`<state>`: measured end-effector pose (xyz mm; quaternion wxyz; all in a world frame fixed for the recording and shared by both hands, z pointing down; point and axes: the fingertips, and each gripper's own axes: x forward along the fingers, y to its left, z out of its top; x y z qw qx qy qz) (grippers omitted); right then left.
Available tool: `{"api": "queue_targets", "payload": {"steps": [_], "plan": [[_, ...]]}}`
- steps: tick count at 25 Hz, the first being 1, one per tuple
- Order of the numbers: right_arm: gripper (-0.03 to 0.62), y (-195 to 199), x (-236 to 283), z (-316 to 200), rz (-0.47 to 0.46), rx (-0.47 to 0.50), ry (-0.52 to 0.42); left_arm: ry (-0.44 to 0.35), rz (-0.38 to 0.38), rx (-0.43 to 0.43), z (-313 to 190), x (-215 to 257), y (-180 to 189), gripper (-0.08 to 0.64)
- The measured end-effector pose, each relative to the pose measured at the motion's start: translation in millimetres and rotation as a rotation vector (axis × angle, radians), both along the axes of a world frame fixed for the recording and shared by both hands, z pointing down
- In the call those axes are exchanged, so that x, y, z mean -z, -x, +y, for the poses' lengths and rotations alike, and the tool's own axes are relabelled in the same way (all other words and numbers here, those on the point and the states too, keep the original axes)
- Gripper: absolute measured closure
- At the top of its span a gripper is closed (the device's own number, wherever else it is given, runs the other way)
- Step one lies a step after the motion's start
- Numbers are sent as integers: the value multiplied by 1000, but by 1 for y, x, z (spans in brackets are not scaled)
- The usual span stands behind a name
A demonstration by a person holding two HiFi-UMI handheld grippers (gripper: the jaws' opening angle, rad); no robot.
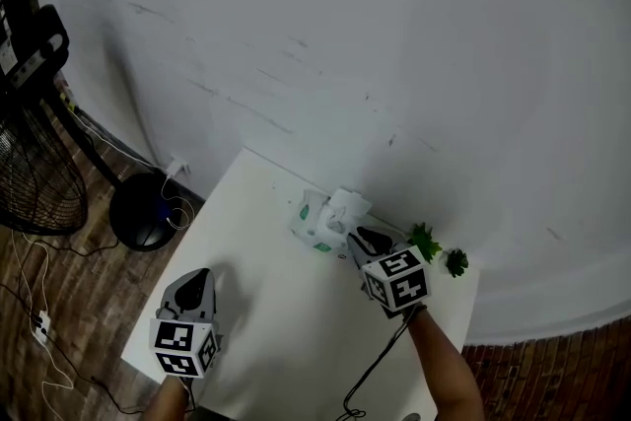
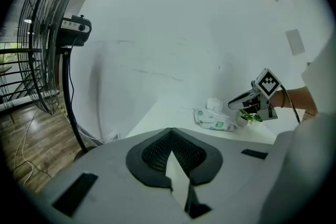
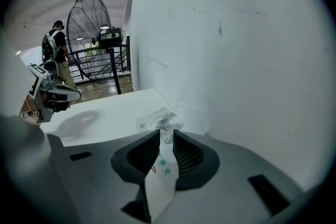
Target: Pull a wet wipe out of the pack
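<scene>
Wet wipe pack (image 1: 314, 227) lies flat on the white tabletop (image 1: 276, 340), near the wall edge. A wet wipe (image 3: 166, 124) stands up out of the pack's top as a crumpled white tuft, rooted in the opening, so it is not pulled free. Right gripper (image 3: 166, 135) is right at the pack. Its jaws are drawn close with only a narrow slot between them, the tuft sits in that slot at the tips, and the pack's green-dotted label shows through the gap below. Reads as a pinch on the wipe, though how firm the hold is cannot be judged. Left gripper (image 2: 171, 136) is well apart from the pack, out over the tabletop's near corner. Its jaws are together at the tips with nothing between them, and it neither touches nor braces the pack. Two small green potted plants (image 1: 439, 249) sit just beyond the pack on the right gripper's side, and a standing fan (image 1: 30, 182) is on the floor well off to the pack's other side. Progress, as a judgement: reach and grasp look done, the draw itself is not. What is left is to lift the tuft up and away until the whole sheet clears the opening. The unheld pack looks light, so it may rise with the wipe.
</scene>
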<state>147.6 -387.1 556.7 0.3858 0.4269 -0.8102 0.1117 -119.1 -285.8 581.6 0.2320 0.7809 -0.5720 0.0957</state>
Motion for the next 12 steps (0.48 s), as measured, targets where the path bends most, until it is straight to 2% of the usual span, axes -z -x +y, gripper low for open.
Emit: {"api": "queue_targets", "payload": {"steps": [12], "plan": [[517,11,-36,-23,39,47,62,33,8,32,2,-12,8,558]]}}
